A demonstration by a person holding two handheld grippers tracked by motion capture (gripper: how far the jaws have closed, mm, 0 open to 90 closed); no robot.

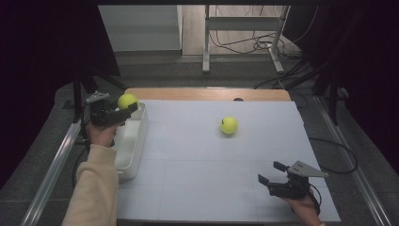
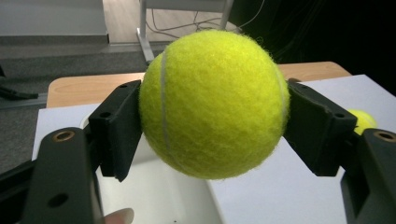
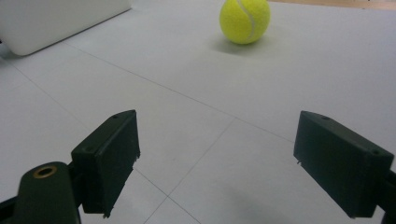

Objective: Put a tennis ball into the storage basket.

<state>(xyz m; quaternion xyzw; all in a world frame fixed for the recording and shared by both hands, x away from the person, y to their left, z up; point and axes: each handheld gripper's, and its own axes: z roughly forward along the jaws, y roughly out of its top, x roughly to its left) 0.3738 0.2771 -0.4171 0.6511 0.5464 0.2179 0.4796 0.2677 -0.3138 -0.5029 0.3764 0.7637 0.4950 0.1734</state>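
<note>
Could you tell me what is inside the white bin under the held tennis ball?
The white bin shows bare floor below the tennis ball; its remaining interior is hidden.

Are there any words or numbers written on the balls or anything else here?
None can be read. The held tennis ball shows only its white seam. The other tennis ball has a small dark mark, too small to read. The white bin, the table and both tongs carry no print.
</note>
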